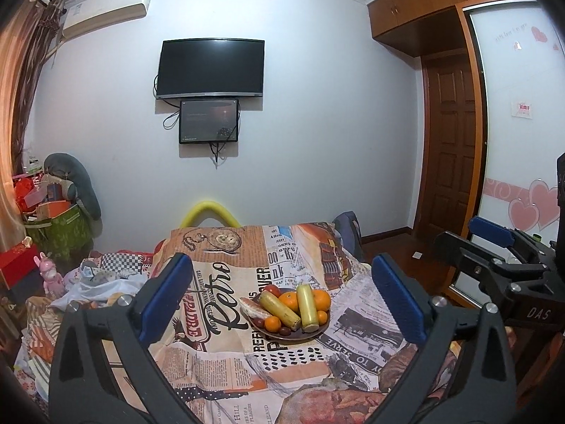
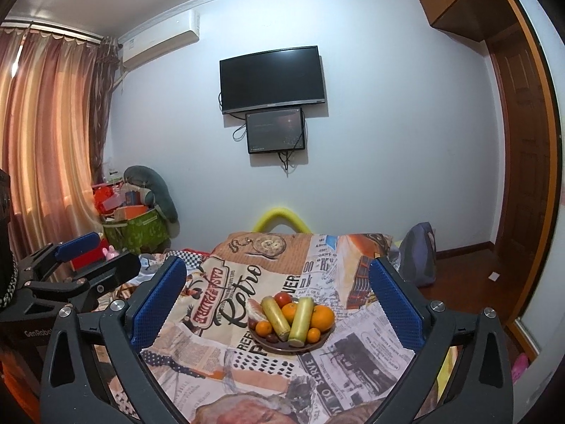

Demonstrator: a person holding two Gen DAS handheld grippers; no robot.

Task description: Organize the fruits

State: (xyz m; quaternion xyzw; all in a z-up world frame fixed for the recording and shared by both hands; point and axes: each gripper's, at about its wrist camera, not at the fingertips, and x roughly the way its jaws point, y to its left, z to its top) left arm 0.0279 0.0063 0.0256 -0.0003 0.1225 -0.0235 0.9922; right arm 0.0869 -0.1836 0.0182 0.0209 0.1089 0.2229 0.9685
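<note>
Both grippers, left gripper (image 1: 279,304) and right gripper (image 2: 277,304), hang with jaws spread wide and nothing in them. Fruit plate (image 1: 319,331) sits dead ahead at 12 o'clock on the retro-print worktop (image 1: 219,364), already piled up. I'd go for a loose top piece like the big orange (image 2: 322,317) at 3 o'clock, coming straight down so nothing rolls.

Plate (image 1: 310,334) mostly buried, perhaps dates (image 1: 284,331) there.
</note>
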